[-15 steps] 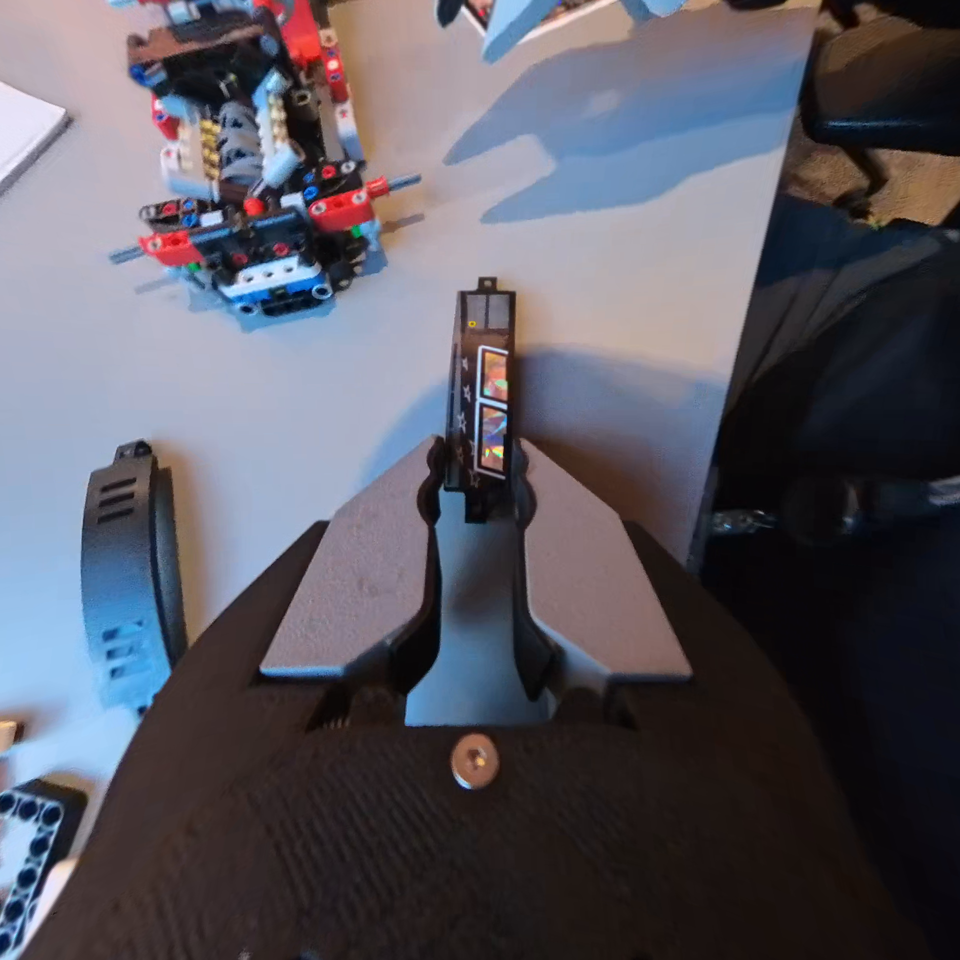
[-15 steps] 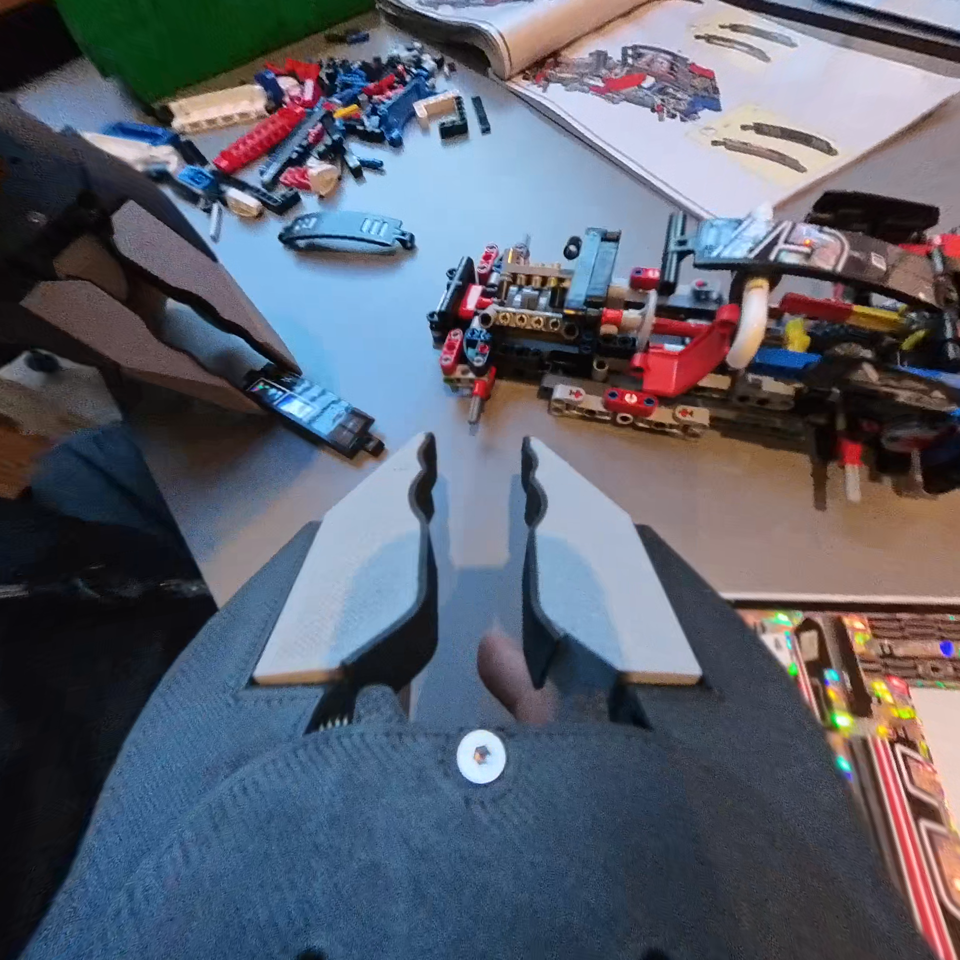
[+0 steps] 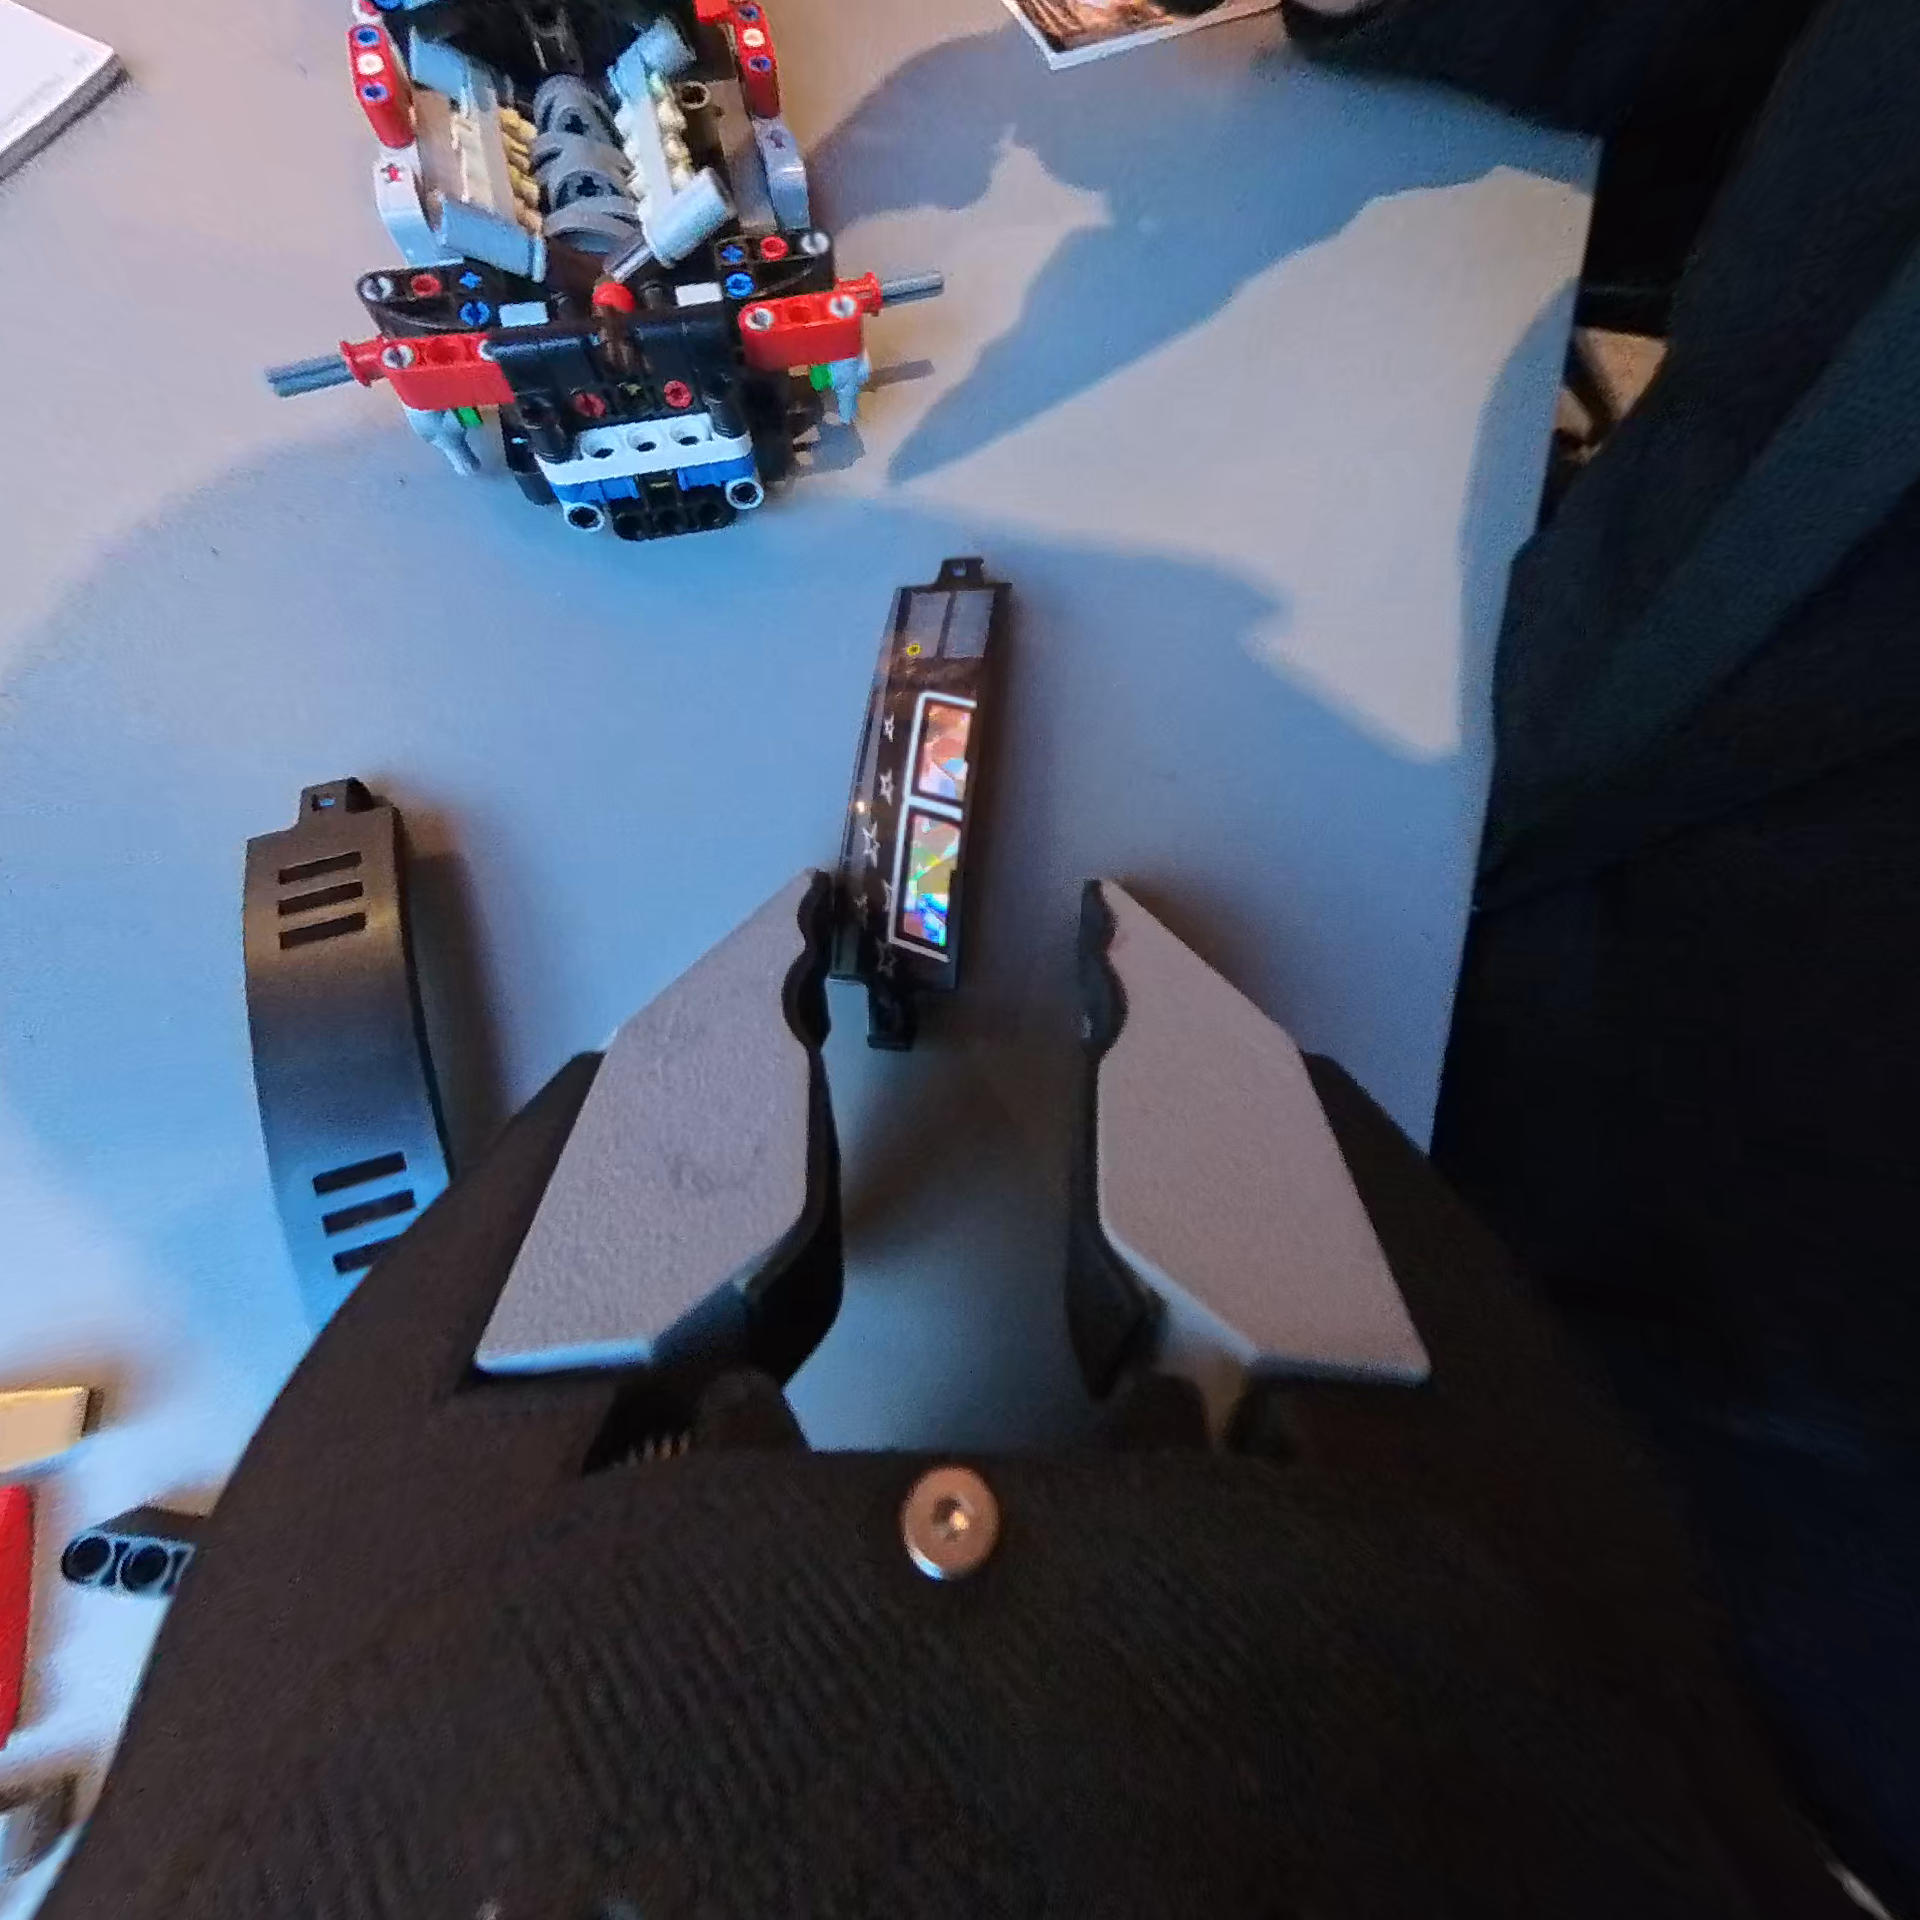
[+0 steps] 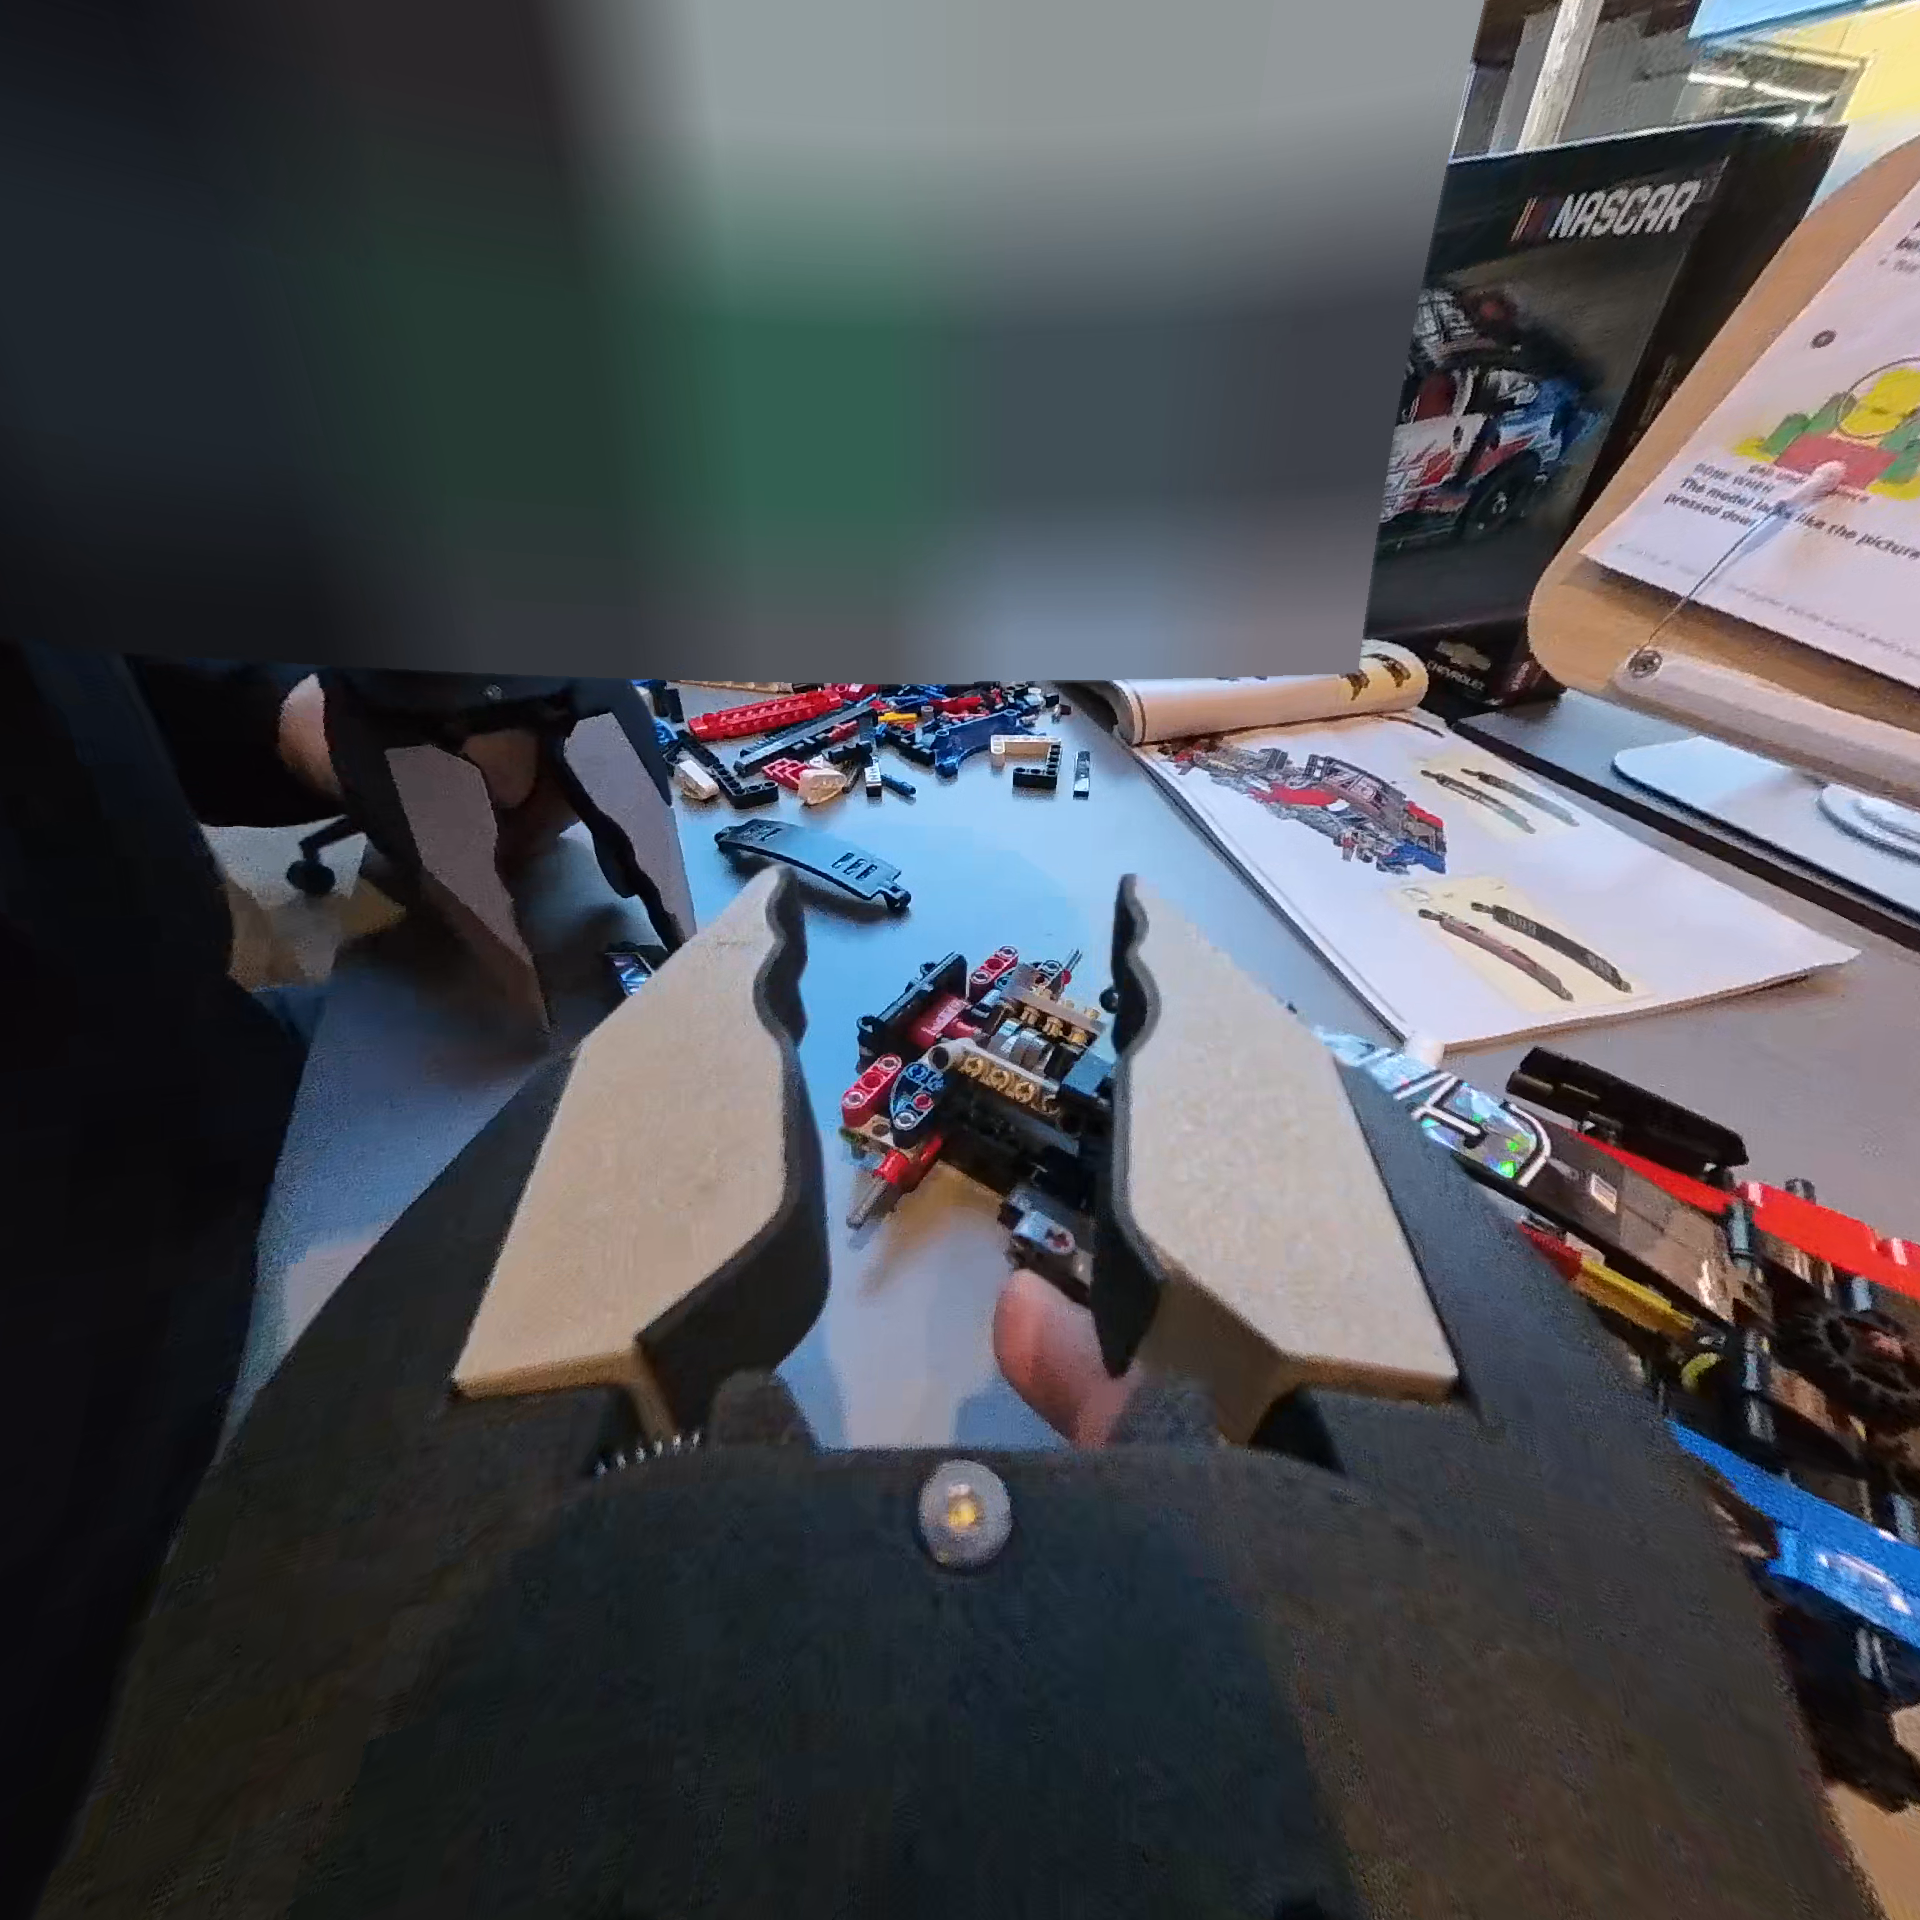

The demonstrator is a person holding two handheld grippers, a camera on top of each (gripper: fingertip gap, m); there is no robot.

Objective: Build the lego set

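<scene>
Looking along the left claw (image 3: 951, 935), the left wrist view shows its jaws spread wide and gripping nothing. A black curved panel with holographic stickers (image 3: 928, 790) lies on the grey worktop (image 3: 1195, 436), its near end between the fingertips and against the left finger. A plain black slotted panel (image 3: 332, 1029) lies to the left; the engine-and-axle subassembly (image 3: 603, 301) sits farther ahead.

In the right wrist view, the right claw (image 4: 951, 966) is likewise wide and empty, held above the engine-and-axle subassembly (image 4: 987, 1081). The larger car chassis (image 4: 1714, 1268) lies at right, the open instruction booklet (image 4: 1455, 862) beyond, loose pieces (image 4: 862, 738) farther back, and the left claw (image 4: 540, 831) at left.
</scene>
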